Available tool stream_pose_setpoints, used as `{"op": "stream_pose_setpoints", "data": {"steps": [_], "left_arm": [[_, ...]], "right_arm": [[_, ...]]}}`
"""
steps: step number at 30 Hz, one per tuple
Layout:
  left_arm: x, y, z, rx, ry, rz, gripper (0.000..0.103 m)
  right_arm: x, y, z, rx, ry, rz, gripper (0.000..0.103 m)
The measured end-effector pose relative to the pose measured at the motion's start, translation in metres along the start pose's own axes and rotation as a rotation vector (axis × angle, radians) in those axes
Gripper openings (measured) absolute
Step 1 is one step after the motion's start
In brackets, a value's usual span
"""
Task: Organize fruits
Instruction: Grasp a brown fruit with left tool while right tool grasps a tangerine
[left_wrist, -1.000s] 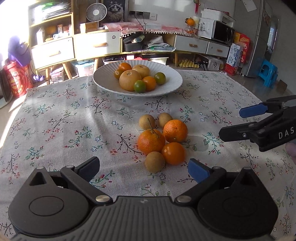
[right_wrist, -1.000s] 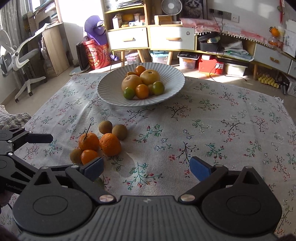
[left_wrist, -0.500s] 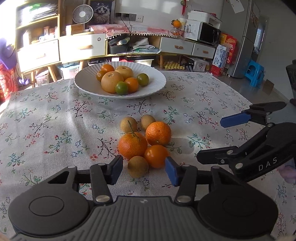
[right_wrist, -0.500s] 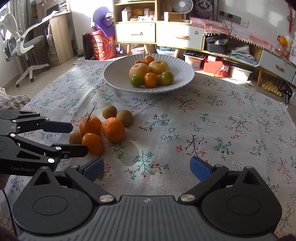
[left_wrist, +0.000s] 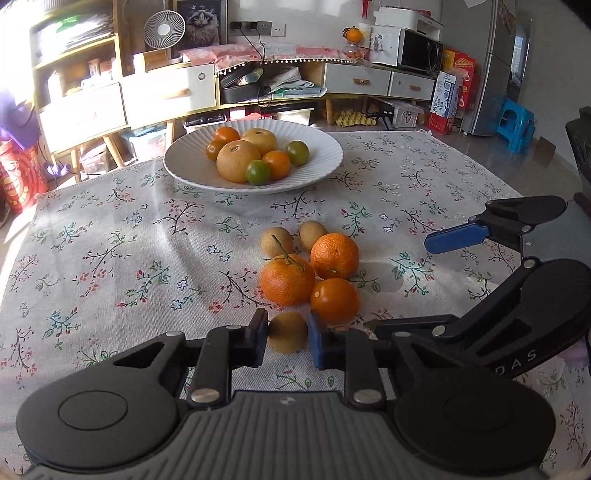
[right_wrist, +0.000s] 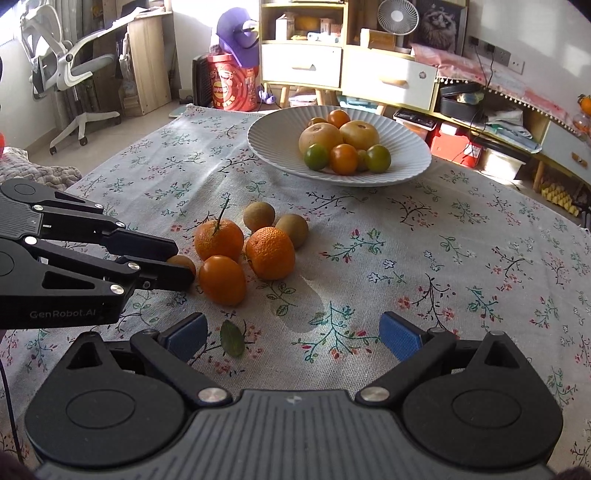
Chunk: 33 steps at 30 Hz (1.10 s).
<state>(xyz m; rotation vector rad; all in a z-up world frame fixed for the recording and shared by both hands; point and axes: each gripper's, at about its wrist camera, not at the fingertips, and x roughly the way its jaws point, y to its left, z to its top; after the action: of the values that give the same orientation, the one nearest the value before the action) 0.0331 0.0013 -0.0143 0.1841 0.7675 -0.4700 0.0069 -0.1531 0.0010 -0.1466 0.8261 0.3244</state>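
A heap of fruit lies on the floral tablecloth: a stemmed orange (left_wrist: 286, 279), a second orange (left_wrist: 334, 255), a smooth small orange (left_wrist: 334, 300) and two brown round fruits (left_wrist: 277, 242) behind them. My left gripper (left_wrist: 287, 336) is shut on the nearest small brown fruit (left_wrist: 288, 331), which still rests on the cloth. From the right wrist view the same fruit (right_wrist: 181, 263) peeks out between the left gripper's fingers (right_wrist: 162, 273). My right gripper (right_wrist: 291, 336) is open over bare cloth, to the right of the heap. A white ribbed plate (left_wrist: 325, 162) behind holds several fruits.
A loose green leaf (right_wrist: 232, 338) lies on the cloth by the right gripper's left finger. The table's far edge runs just behind the plate. Cabinets, a fan, a desk chair (right_wrist: 62, 62) and a blue stool (left_wrist: 515, 123) stand around the room.
The left gripper's jaws went from wide open to shut on the nearest brown fruit. The right gripper moved a little closer to the heap and stayed open.
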Motion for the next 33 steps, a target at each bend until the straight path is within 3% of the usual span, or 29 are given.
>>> {"op": "stream_pose_setpoints", "data": {"steps": [12,16,29,33], "left_arm": [[0.006,0.017,-0.006,-0.047,0.038,0.013,0.016],[0.006,0.026,-0.007,-0.104,0.043,-0.014,0.016],[0.003,0.027,-0.005,-0.139,0.056,-0.009,0.016],[0.002,0.028,-0.005,-0.153,0.056,-0.010,0.015]], "right_arm": [[0.014,0.026,0.010,-0.063,-0.015,0.055,0.054],[0.017,0.032,0.011,-0.088,-0.016,0.045,0.049],[0.020,0.037,0.015,-0.100,-0.011,0.044,0.030],[0.019,0.038,0.015,-0.102,-0.009,0.045,0.029]]}}
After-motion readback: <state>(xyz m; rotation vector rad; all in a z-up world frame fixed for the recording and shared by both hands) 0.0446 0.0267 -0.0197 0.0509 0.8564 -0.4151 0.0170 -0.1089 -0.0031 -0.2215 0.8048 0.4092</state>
